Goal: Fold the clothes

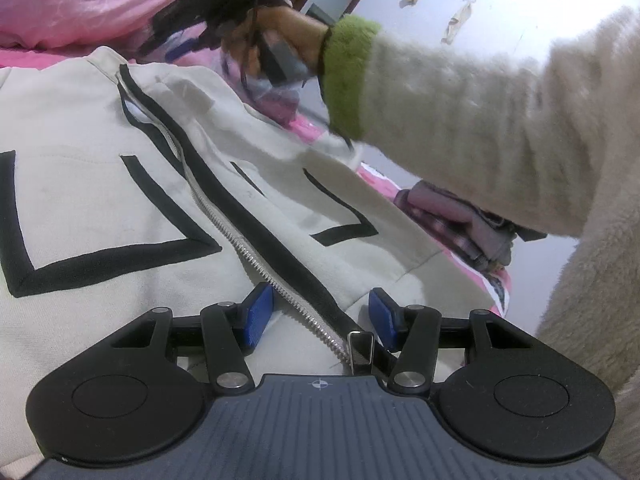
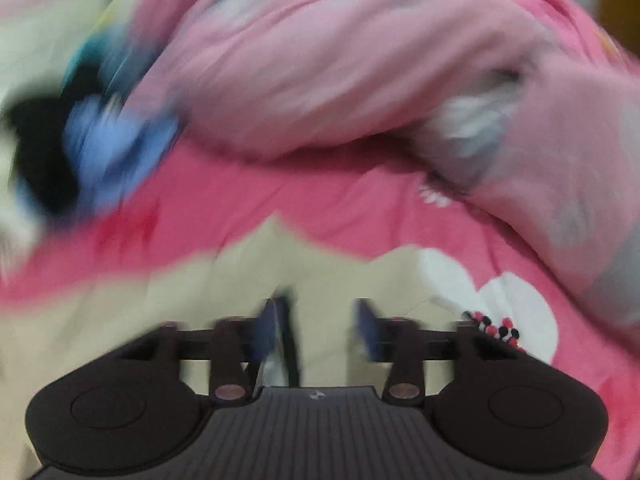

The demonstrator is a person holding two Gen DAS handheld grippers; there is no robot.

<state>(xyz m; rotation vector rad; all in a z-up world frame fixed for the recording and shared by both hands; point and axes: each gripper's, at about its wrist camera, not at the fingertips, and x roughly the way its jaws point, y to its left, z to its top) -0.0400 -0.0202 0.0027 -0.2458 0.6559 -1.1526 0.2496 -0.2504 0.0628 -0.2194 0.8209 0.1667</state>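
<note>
Left tool (image 1: 320,316): jaws apart over the jacket (image 1: 100,208), astride its zipper (image 1: 256,256). Right tool (image 2: 320,328): blurred, jaws apart above jacket on bed (image 2: 360,208).

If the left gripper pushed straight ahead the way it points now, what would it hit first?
Probably the cream jacket: the left gripper stands open astride its zipper, with cloth filling the path ahead. Depth is hard to judge.
</note>
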